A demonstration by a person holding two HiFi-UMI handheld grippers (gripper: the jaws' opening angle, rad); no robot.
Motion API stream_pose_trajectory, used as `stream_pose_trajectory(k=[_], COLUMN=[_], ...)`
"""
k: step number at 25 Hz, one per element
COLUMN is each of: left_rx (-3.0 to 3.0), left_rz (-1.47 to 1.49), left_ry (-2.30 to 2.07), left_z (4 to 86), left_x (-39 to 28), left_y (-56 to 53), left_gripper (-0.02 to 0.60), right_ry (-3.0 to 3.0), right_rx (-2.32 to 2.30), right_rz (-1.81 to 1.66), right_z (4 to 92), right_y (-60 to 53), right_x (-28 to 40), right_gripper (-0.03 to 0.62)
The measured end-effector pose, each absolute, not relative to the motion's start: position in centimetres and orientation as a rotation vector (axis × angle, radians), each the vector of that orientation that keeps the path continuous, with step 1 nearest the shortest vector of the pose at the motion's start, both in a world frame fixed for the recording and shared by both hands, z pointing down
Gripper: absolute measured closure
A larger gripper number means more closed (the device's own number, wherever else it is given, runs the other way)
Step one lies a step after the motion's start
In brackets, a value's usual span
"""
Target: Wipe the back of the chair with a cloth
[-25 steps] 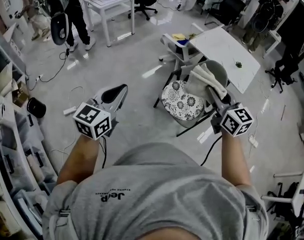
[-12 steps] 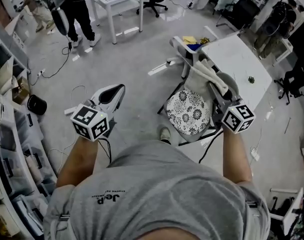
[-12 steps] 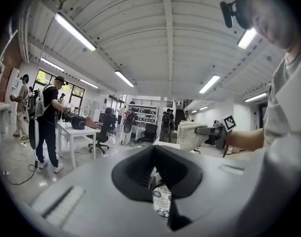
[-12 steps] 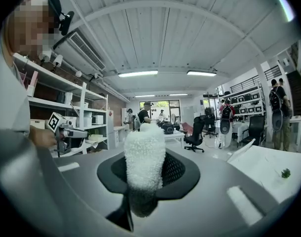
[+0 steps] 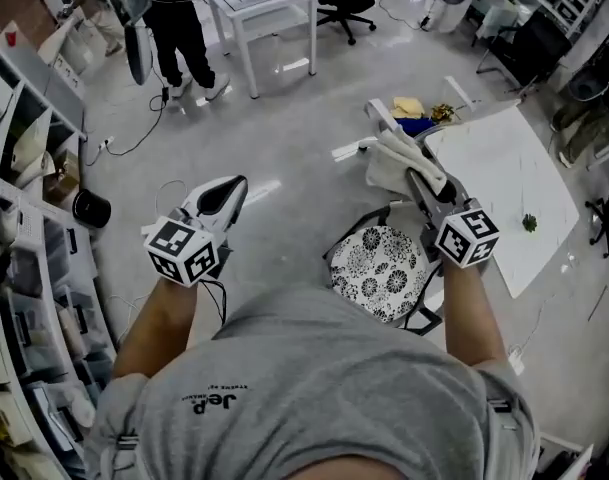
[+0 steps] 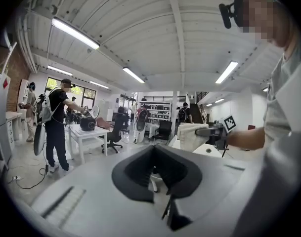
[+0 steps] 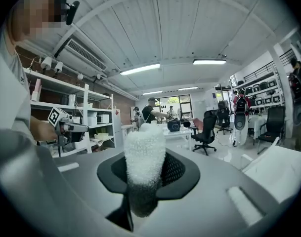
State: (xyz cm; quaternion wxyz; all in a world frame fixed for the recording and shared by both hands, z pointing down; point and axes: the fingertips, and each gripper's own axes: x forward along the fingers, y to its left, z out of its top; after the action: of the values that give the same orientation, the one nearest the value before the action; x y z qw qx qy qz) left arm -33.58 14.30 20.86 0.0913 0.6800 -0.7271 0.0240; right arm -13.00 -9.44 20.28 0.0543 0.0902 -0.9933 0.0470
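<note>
The right gripper (image 5: 418,182), clenched on the white fluffy cloth (image 5: 394,158), has lifted off the backrest. The black-framed chair with a floral-patterned seat (image 5: 379,266) now sits below its fingers. The left gripper (image 5: 229,190) hangs closed and empty. That wiping stroke looks finished.

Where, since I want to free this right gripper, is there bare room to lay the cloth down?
The white table is mostly bare, save a small dark thing near its right edge. The patterned chair seat is bare too. It is crowded beyond the table's far corner, around the yellow and blue things, and on the shelves at left.
</note>
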Motion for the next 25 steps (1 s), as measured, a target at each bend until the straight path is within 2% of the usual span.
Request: stream_pose_trajectory(k=[6,15,20,25], left_rx=[2.043,2.176,2.264,2.310], left_rz=[0.094,0.136,0.210,0.278], left_ry=[-2.104,-1.903,-1.809,-1.713], left_z=[22.7,25.2,26.2,30.1], left_x=[-36.9,-43.6,-40.7,-35.7], left_y=[8.4,6.4,1.6,-5.2], left_gripper=[0.528,0.528,0.528,0.528], right_ry=[-2.960,-2.942,-2.866,-2.768], right_rx=[0.332,0.525,0.661,0.858], right_rz=[0.188,0.241,0.308,0.373], right_z=[24.0,25.3,28.7,34.0], right_y=[-13.8,-11.8,-14.5,-19.6], right_x=[-16.4,-21.9,-18.6,-10.9], right_gripper=[0.511,0.511,0.513,0.511])
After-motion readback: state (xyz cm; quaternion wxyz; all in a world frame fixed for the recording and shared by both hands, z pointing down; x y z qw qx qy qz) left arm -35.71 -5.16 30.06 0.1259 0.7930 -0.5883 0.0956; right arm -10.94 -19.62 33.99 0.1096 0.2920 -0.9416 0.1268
